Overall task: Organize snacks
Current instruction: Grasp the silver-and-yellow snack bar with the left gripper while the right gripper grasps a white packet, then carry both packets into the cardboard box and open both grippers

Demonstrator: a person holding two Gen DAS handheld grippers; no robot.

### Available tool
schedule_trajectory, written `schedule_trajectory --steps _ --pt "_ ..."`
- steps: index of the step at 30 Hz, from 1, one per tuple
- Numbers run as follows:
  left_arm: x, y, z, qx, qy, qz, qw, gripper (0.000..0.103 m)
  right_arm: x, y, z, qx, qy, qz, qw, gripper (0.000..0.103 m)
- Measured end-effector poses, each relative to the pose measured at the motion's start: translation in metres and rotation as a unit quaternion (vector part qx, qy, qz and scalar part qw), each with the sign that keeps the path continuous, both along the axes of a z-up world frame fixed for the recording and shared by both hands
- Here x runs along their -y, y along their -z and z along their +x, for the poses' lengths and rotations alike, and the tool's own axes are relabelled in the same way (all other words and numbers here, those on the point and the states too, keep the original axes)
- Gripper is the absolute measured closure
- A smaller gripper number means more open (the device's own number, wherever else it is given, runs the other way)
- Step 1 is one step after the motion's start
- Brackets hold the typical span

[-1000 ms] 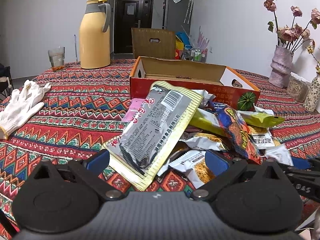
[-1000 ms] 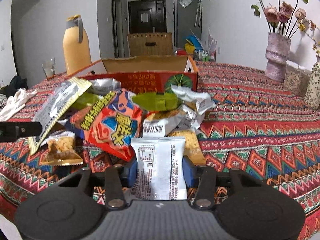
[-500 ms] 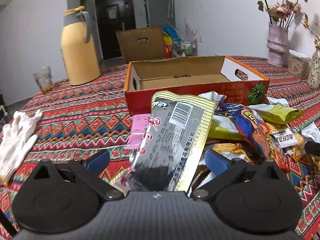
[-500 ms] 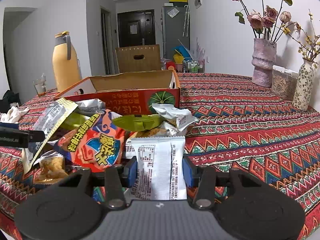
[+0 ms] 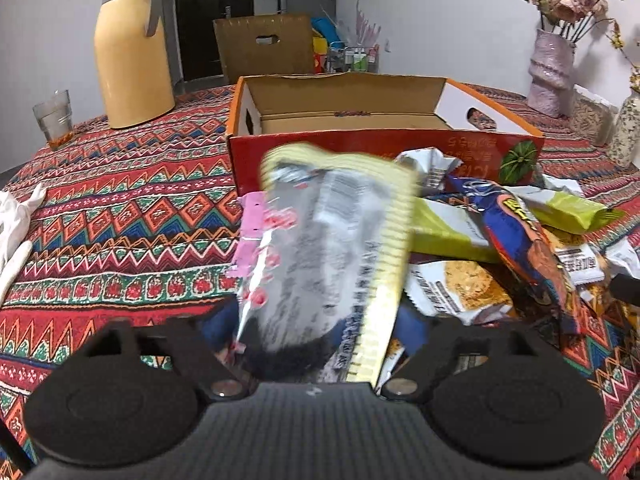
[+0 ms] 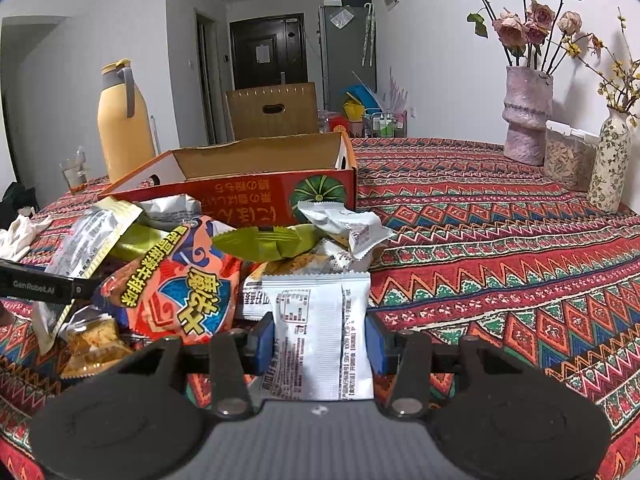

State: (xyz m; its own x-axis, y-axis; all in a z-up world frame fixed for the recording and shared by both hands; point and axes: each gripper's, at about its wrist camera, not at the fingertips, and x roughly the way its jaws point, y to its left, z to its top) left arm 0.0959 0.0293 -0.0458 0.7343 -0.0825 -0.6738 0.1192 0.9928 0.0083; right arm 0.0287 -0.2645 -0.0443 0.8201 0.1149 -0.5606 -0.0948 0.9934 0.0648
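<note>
My left gripper (image 5: 316,328) is shut on a long silver and yellow snack packet (image 5: 332,252), lifted above the pile and blurred by motion. My right gripper (image 6: 318,338) is shut on a white snack packet (image 6: 320,328) held upright. A pile of snack packets lies on the patterned tablecloth, with an orange and blue bag (image 6: 180,280) and green packets (image 6: 264,240). The open red cardboard box (image 5: 384,148) stands just behind the pile; its inside looks empty. The box also shows in the right wrist view (image 6: 248,196).
A yellow thermos jug (image 5: 132,48) and a glass (image 5: 54,118) stand at the back left. White gloves (image 5: 16,224) lie at the left edge. Vases with flowers (image 6: 526,120) and a jar (image 6: 568,156) stand at the right. A brown box (image 5: 264,48) sits behind the table.
My left gripper closed on the silver and yellow packet and lifted it toward the box. My right gripper kept hold of the white packet and rose a little.
</note>
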Motion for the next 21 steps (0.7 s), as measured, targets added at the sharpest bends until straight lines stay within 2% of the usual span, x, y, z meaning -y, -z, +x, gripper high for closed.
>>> schedule_trajectory --steps 1,3,4,6,13,21 --pt "0.000 -0.001 -0.002 0.002 0.001 -0.002 1.0000 0.032 0.000 0.000 0.000 0.000 0.000 0.000 1.000 0.058" --pt "0.000 -0.002 -0.005 0.005 -0.001 -0.006 1.0000 0.048 0.000 -0.001 -0.001 0.002 0.000 0.001 1.000 0.058" --pt "-0.001 -0.003 -0.007 0.004 -0.001 -0.011 0.9999 0.050 0.000 -0.001 -0.002 0.002 0.001 0.001 1.000 0.058" --pt "-0.003 -0.004 -0.012 0.005 -0.003 -0.014 0.9999 0.060 0.001 -0.002 -0.003 0.004 0.001 0.001 1.000 0.058" --pt "-0.008 -0.014 -0.026 0.018 -0.019 -0.022 0.9994 0.064 0.002 -0.007 -0.010 0.014 -0.001 0.003 1.000 0.058" --pt "-0.006 -0.050 -0.034 0.064 -0.023 -0.036 0.9971 0.064 0.003 -0.030 -0.011 0.054 -0.008 0.003 0.999 0.058"
